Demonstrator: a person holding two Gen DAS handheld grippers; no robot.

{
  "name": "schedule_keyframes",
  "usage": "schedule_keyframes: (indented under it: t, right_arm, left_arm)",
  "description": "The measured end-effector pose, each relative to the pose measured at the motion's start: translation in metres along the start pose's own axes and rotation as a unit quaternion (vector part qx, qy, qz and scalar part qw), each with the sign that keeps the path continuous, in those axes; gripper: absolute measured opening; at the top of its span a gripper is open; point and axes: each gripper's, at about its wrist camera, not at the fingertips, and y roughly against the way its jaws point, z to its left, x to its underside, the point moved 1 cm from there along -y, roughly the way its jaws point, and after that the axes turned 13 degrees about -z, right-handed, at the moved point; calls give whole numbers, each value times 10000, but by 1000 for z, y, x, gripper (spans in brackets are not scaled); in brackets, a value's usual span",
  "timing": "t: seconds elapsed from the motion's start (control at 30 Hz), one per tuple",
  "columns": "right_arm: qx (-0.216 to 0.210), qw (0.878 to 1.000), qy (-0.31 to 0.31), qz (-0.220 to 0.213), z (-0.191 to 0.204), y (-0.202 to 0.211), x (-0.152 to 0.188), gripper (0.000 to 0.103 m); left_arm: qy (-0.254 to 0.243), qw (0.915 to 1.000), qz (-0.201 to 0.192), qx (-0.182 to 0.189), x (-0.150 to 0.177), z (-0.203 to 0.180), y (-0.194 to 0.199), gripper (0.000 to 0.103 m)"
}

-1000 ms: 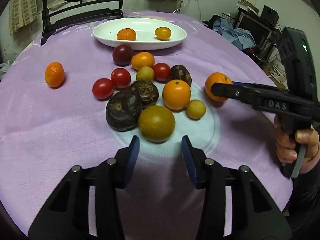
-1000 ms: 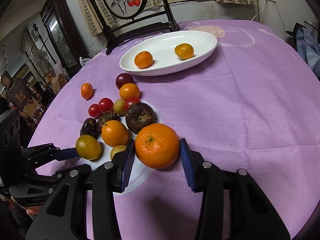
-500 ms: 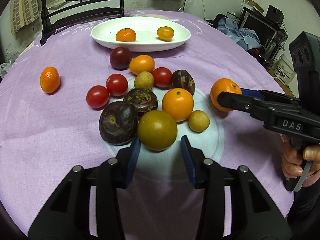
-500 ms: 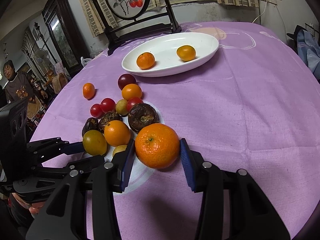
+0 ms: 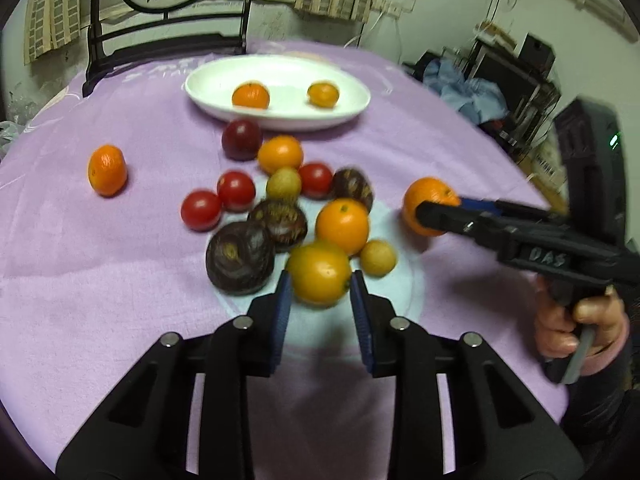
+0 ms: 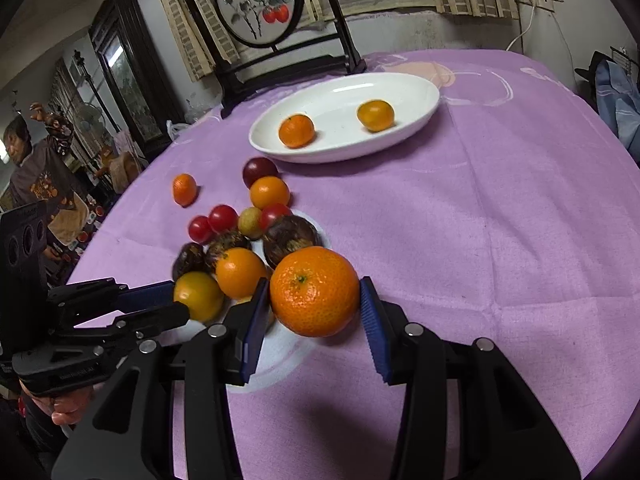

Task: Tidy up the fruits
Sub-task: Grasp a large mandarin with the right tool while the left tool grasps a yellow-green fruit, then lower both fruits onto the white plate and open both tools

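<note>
My left gripper is shut on a yellow-orange fruit at the near edge of the fruit pile; it shows from the side in the right wrist view. My right gripper is shut on a large orange mandarin and holds it just above the cloth; it also shows in the left wrist view. The pile holds an orange, dark passion fruits, red tomatoes and small yellow fruits. A white oval plate at the back holds two mandarins.
A lone mandarin lies to the left on the purple tablecloth. A dark chair stands behind the plate. A person stands far left in the room. Clutter fills the right background.
My left gripper moved forward and closed on the yellow-orange fruit. My right gripper keeps its hold on the mandarin, raised slightly.
</note>
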Motion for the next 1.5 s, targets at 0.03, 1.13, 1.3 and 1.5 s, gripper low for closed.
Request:
schedule_keyframes:
  t: [0.03, 1.13, 1.3, 1.5]
  right_arm:
    - [-22, 10000, -2, -63, 0, 1, -3, 45]
    - [150, 9984, -19, -547, 2, -31, -59, 45]
    - [446, 9966, -6, -696, -5, -81, -93, 45]
    - [598, 9973, 87, -428, -16, -124, -100, 45]
  left_arm:
    - [12, 10000, -46, 51, -4, 2, 2, 17]
    - [-388, 9975, -490, -320, -78, 11, -24, 40]
    - [-72, 9954, -649, -700, -133, 38, -80, 40]
    - [400, 9942, -270, -966, -155, 75, -133, 40]
